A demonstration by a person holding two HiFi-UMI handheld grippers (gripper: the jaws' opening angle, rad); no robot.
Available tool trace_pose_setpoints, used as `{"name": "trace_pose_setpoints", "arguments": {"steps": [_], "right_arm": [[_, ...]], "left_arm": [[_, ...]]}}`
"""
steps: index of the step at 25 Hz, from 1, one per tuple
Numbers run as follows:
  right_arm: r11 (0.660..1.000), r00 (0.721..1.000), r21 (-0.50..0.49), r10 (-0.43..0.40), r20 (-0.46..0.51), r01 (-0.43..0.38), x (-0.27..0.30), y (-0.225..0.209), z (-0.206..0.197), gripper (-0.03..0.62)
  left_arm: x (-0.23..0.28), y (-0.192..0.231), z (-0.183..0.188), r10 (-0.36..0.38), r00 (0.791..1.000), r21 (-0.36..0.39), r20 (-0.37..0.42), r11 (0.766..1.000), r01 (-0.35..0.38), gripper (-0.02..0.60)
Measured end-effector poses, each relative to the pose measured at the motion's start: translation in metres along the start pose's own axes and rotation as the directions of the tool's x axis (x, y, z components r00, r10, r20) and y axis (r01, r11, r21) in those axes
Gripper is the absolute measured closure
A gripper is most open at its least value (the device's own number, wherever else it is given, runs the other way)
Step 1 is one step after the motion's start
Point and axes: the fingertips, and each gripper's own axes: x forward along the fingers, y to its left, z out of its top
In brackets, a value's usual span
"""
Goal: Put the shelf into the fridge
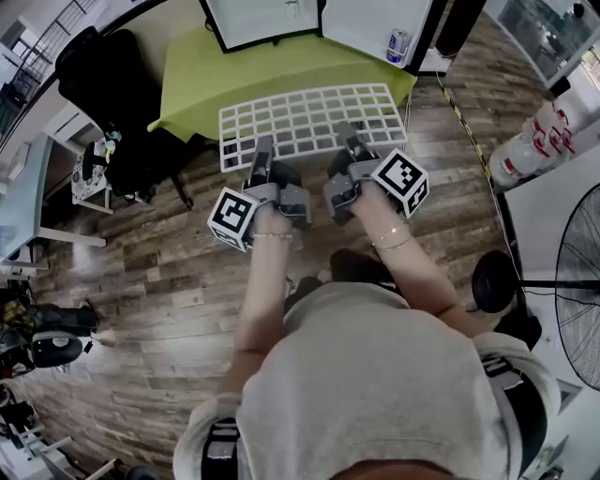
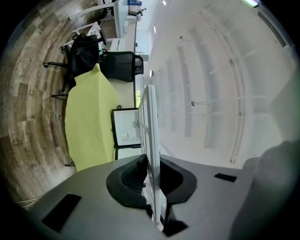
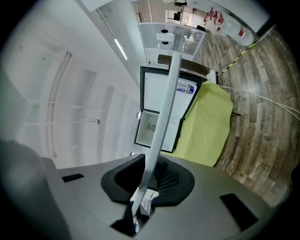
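Head view: shelf (image 1: 305, 119) lengthwise left-right, left hand-held gripper (image 1: 263, 150) and right hand-held gripper (image 1: 348, 137) pinching near edge

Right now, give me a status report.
Left gripper shut on shelf. Right gripper shut on shelf. Shelf held flat, facing open fridge. Nothing seen in the way.
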Motion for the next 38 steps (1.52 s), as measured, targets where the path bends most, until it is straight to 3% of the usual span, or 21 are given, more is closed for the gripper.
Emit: {"name": "trace_pose_setpoints", "arguments": {"steps": [7,18,26,32,38], "right_arm": [[0.999,1.0,0.047,-0.007,0.002,0.007,-0.002,-0.012,-0.002,0.545],[0.994,0.999,0.1,-0.044,-0.019,0.045,0.072,-0.033,-0.001,0.549],[0.989,0.999,0.148,0.02,-0.03,-0.016,0.109,-0.043,0.009,0.56],[0.991,0.997,0.135,0.026,-0.072,-0.016,0.206,-0.024,0.035,0.56],[0.989,0.998,0.146,0.016,-0.061,-0.007,0.236,-0.037,0.064,0.562]], "left_arm": [[-0.001,0.011,-0.001,0.012,1.0,-0.004,-0.008,1.0,-0.012,0.548],[0.057,0.038,0.033,0.063,0.998,-0.014,0.017,0.998,-0.063,0.548],[0.079,0.055,0.038,0.048,0.996,-0.003,0.08,0.999,-0.048,0.546],[0.168,0.048,0.076,0.04,0.992,-0.025,0.122,0.999,-0.037,0.546],[0.209,0.063,0.066,0.053,0.991,-0.063,0.119,0.997,-0.045,0.548]]}}
